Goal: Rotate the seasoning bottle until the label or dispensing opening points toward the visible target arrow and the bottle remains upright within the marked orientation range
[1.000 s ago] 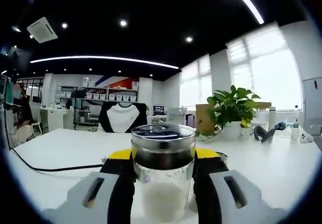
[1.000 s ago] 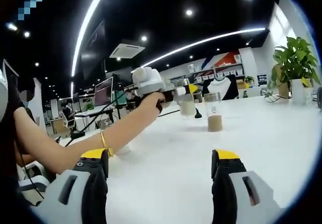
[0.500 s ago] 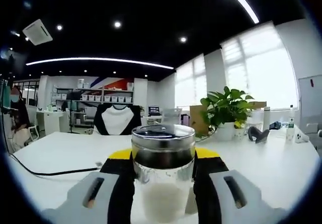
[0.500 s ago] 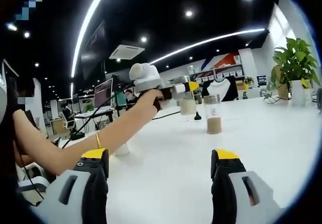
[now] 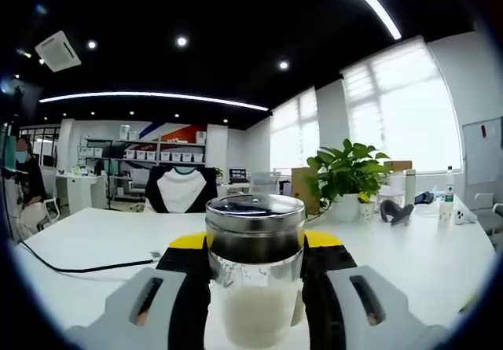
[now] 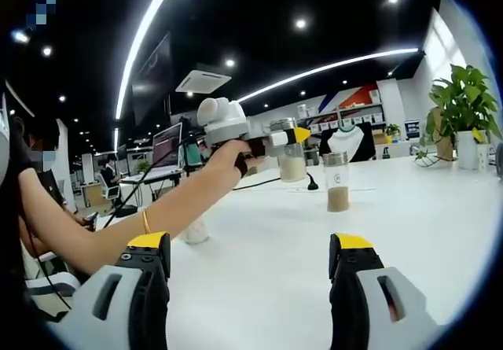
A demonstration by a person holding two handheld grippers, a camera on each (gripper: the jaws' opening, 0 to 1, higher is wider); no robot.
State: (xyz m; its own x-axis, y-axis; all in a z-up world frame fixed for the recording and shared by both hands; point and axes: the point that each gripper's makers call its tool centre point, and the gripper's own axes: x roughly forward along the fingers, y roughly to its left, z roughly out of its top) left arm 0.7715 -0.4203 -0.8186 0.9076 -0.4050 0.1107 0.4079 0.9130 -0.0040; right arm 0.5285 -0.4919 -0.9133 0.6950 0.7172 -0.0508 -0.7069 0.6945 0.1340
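Left tongs (image 5: 255,287) clamped on seasoning bottle (image 5: 255,275), held upright above the counter (image 5: 94,240), right tongs (image 6: 251,287) open and empty; glass body looks slick, rigid, breakable, part-filled so light, so grip mid-body below metal lid (image 5: 255,212).

Two seasoning bottles: one (image 5: 255,267) clamped upright between the left gripper (image 5: 255,287)'s fingers, holding white powder, and a second bottle (image 6: 337,181) standing on the white tabletop (image 6: 259,263), holding tan powder, just right of the first as seen from the right gripper view. Two grippers; the right gripper (image 6: 251,287) holds nothing, fingers apart. One potted plant (image 5: 344,178) stands on the tabletop, far right of the second bottle. One black cable (image 5: 78,265) lies on the tabletop.
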